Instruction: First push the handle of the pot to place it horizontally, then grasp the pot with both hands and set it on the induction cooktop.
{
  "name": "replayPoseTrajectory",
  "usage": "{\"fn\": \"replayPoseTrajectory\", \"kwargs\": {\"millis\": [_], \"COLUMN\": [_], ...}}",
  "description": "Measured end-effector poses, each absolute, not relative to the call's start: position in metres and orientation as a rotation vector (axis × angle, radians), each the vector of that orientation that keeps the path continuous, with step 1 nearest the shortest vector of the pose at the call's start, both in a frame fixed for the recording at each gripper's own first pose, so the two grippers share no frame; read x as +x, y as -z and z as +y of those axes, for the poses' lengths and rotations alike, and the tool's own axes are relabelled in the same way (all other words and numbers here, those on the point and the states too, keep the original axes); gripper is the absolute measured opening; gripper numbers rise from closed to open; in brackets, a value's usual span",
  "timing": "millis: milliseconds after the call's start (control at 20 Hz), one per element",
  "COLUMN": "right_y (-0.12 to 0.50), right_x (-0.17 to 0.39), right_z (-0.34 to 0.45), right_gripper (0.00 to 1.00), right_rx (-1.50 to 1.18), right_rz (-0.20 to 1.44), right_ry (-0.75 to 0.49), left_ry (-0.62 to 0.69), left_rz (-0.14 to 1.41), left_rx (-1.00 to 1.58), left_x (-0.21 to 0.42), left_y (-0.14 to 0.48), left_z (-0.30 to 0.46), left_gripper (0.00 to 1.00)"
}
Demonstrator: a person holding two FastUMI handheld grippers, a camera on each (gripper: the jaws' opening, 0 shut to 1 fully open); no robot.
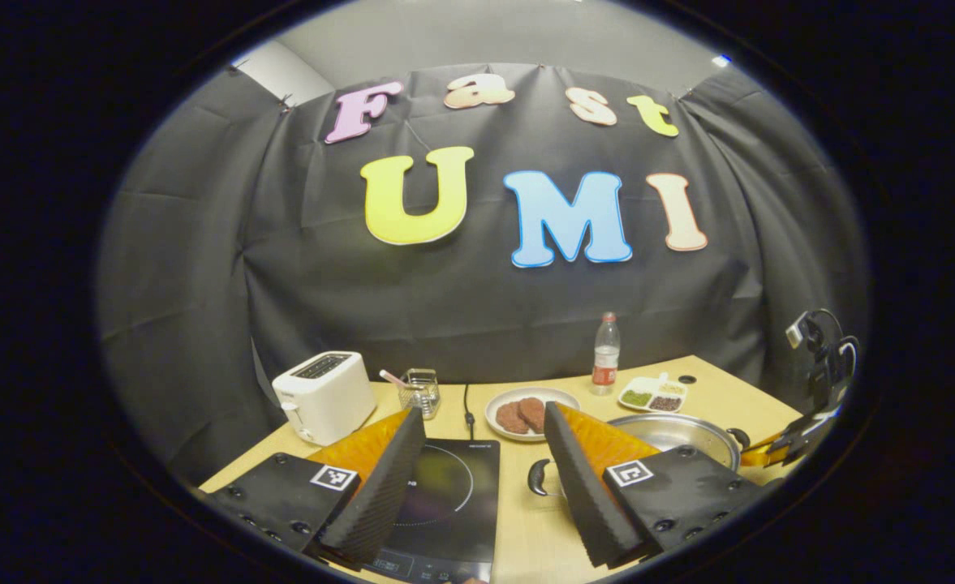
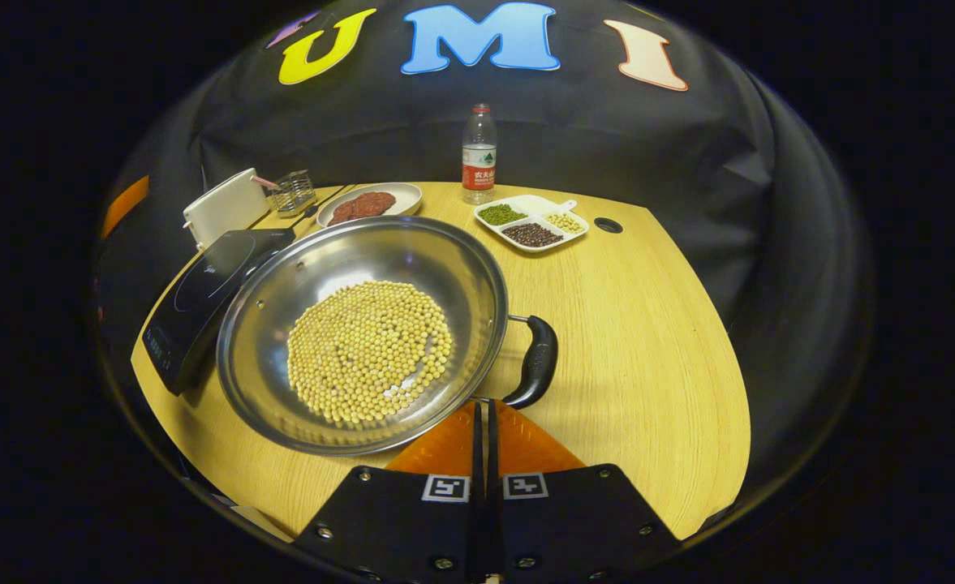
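The pot point(image 2: 363, 332) lies just ahead of the closed, empty right tongs point(image 2: 483, 405); left tongs point(image 1: 485, 422) gape wide, empty.

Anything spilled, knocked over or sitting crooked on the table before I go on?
Nothing stands out. The yellow beans lie in a tidy heap inside the steel pot, none on the wooden table. The clear plastic bottle stands upright, and the white divided dish keeps its fillings in their compartments.

Black cloth wall point(image 1: 477, 308) behind wooden table point(image 2: 647, 324); grey ceiling point(image 1: 477, 32) prob. above.
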State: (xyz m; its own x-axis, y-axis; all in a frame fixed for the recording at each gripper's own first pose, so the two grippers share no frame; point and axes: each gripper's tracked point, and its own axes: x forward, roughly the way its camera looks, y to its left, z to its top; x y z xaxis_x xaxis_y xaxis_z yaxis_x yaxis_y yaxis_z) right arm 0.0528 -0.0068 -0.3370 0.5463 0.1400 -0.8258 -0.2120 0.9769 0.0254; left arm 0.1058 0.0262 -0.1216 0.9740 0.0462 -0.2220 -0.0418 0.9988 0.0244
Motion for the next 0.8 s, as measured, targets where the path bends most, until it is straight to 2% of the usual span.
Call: {"fn": "replayPoseTrajectory", "kwargs": {"millis": [50, 100, 150, 350, 500, 550, 650, 700, 750, 800], "right_y": [0.339, 0.340, 0.340, 0.328, 0.304, 0.296, 0.282, 0.279, 0.278, 0.278], "right_x": [0.059, 0.065, 0.068, 0.079, 0.088, 0.091, 0.094, 0.096, 0.099, 0.099], "right_z": [-0.010, -0.013, -0.014, -0.026, -0.028, -0.030, -0.032, -0.033, -0.034, -0.034], "right_gripper": [0.01, 0.01, 0.01, 0.01, 0.01, 0.12, 0.65, 0.79, 1.00, 1.00], "right_rx": [-0.088, -0.092, -0.092, -0.079, -0.032, -0.023, -0.019, -0.022, -0.026, -0.028], "right_rz": [0.964, 0.959, 0.956, 0.903, 0.805, 0.772, 0.714, 0.691, 0.675, 0.673], "right_ry": [-0.199, -0.190, -0.185, -0.132, -0.091, -0.077, -0.048, -0.034, -0.021, -0.017], "left_ry": [-0.039, -0.034, -0.028, -0.008, 0.015, 0.019, 0.043, 0.067, 0.080, 0.092], "left_rz": [0.234, 0.242, 0.251, 0.296, 0.322, 0.328, 0.349, 0.369, 0.385, 0.399], "left_rx": [0.023, 0.026, 0.029, 0.040, 0.044, 0.046, 0.041, 0.035, 0.030, 0.024], "left_x": [0.104, 0.106, 0.107, 0.110, 0.116, 0.118, 0.127, 0.131, 0.135, 0.139], "left_y": [0.128, 0.132, 0.138, 0.162, 0.177, 0.182, 0.193, 0.200, 0.207, 0.211], "left_z": [0.023, 0.020, 0.018, 0.010, 0.002, 0.000, -0.008, -0.013, -0.017, -0.020], "left_gripper": [0.96, 1.00, 0.96, 0.96, 0.96, 0.96, 0.96, 0.92, 0.96, 0.96]}}
